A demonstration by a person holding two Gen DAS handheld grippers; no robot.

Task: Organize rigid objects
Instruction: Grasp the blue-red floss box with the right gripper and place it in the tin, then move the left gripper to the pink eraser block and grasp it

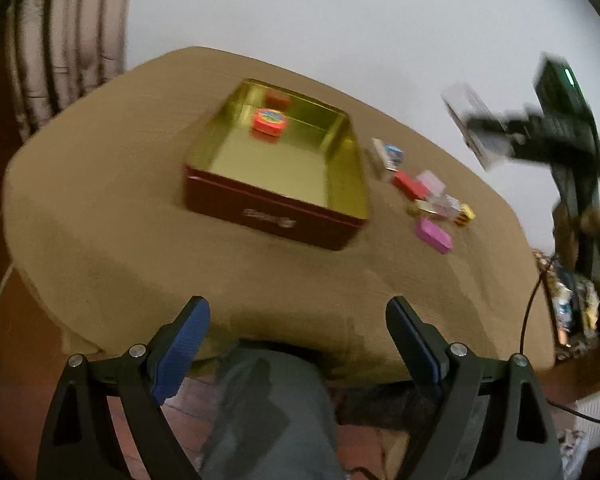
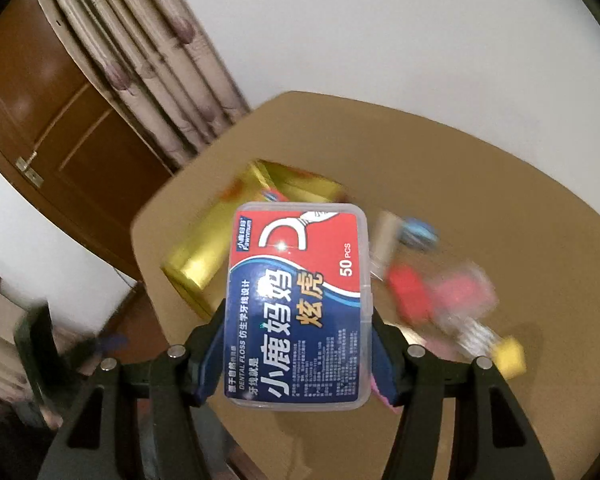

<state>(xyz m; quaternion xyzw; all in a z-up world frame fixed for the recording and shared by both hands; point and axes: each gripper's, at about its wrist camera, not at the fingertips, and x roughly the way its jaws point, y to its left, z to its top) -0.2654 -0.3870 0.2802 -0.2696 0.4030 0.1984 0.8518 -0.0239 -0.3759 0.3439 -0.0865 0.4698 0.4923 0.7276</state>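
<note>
An open red tin with a gold inside (image 1: 276,168) stands on the tan table (image 1: 120,208) and holds a small red box (image 1: 269,121). It shows behind the held box in the right wrist view (image 2: 204,256). My right gripper (image 2: 298,344) is shut on a clear dental floss box (image 2: 300,304) with a red and blue label, high above the table. It shows blurred in the left wrist view (image 1: 476,128), to the right of the tin. My left gripper (image 1: 298,312) is open and empty at the table's near edge.
Several small boxes lie right of the tin: a blue and white one (image 1: 388,154), a red one (image 1: 410,185), a pink one (image 1: 434,235) and a yellow one (image 1: 466,214). A curtain (image 1: 64,52) and a brown door (image 2: 60,128) stand at the left.
</note>
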